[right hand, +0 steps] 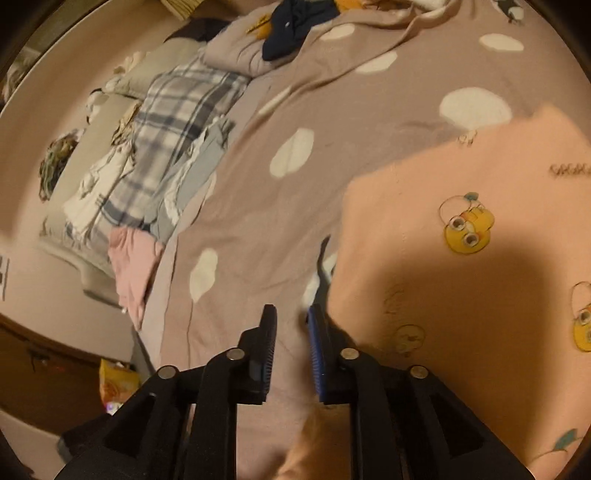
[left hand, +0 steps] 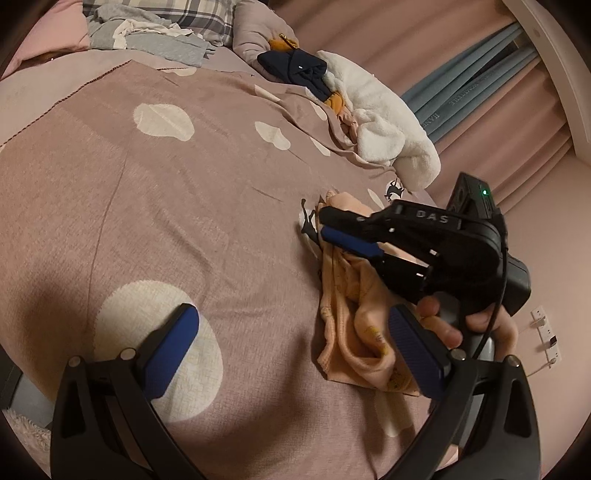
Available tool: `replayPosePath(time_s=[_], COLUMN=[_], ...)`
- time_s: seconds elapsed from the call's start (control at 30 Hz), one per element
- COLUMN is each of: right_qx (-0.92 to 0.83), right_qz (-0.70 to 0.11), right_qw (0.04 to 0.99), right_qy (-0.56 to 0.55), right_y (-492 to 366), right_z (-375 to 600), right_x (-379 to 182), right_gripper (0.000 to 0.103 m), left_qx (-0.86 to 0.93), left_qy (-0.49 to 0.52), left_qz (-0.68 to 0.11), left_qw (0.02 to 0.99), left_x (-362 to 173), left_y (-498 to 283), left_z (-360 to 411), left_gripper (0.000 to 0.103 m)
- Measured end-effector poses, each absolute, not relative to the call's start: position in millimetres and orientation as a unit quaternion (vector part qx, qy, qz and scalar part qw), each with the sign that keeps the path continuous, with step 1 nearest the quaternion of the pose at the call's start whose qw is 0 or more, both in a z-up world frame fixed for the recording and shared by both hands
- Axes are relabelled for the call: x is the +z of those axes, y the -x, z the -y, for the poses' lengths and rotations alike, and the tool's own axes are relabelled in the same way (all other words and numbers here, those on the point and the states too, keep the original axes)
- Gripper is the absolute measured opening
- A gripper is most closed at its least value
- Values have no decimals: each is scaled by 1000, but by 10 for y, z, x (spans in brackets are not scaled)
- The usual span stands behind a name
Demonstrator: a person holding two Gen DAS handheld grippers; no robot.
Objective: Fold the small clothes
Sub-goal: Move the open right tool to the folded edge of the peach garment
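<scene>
Peach fabric printed with yellow cartoon faces, a small garment point(left hand: 354, 325), is lying crumpled on the mauve blanket point(left hand: 184, 206) with pale oval patches, near the bed's right edge in the left wrist view. Nearest that camera, the left gripper point(left hand: 291, 343) is hovering over the blanket with its blue-padded fingers point(left hand: 171, 343) standing wide apart and gripping nothing; its right finger is overlapping the garment's near corner. Just beyond, a person's hand point(left hand: 454, 325) is holding the right gripper point(left hand: 325, 229), which is reaching over the garment's far end. In the right wrist view the garment point(right hand: 461, 258) is filling the right side, beside and behind the right-hand finger, while the fingers point(right hand: 267, 343) are showing a narrow gap with only blanket visible through it, so the right gripper point(right hand: 291, 321) is pinching nothing I can see. Farther off, a white fleece item point(left hand: 388, 129) and a navy garment point(left hand: 295, 68) are lying by the blanket's far edge, and a plaid cloth point(left hand: 199, 14) is sitting among piled laundry beyond.
</scene>
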State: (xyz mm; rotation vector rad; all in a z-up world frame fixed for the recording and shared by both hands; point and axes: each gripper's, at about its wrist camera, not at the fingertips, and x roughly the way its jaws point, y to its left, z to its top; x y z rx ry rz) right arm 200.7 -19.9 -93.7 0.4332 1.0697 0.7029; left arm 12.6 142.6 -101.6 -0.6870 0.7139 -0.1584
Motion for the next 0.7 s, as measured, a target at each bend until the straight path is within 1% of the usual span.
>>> replayPosePath(time_s=[0.07, 0.13, 0.17, 0.2, 0.23, 0.27, 0.3, 0.5, 0.6, 0.7], right_qx=[335, 351, 353, 352, 348, 342, 338, 323, 295, 280], right_qz=[-485, -484, -482, -475, -464, -451, -435, -361, -333, -326], right_qw=[788, 778, 777, 782, 793, 805, 818, 859, 880, 878], right_qy=[-179, -195, -199, -197, -189, -177, -165, -161, -167, -208], right_y=[-1944, -1885, -1853, -1801, -1728, -1639, -1527, -1085, -975, -999], right_z=[166, 240, 293, 368, 438, 507, 591, 1113, 1399, 1672], right_x=[-848, -752, -708, -642, -572, -488, -393, -179, -241, -450], right_gripper=[19, 26, 35, 49, 58, 73, 82, 93, 96, 98], left_qx=[-77, -80, -81, -81, -80, -79, -77, -100, -117, -112], left_qy=[327, 327, 328, 328, 327, 325, 322, 314, 303, 280], left_qz=[-342, -343, -343, -344, -345, -345, -344, -338, -341, -346], left_qw=[878, 877, 876, 876, 876, 877, 879, 882, 882, 888], left_x=[-1012, -1008, -1008, -1007, -1007, -1008, -1005, -990, -993, -1009], left_y=[-130, -137, -145, -153, -157, -159, -159, -211, -269, -307], left_z=[-1420, -1428, -1429, -1426, -1422, -1414, -1400, -1286, -1188, -1093], left_gripper=[102, 102, 102, 102, 102, 102, 103, 103, 103, 103])
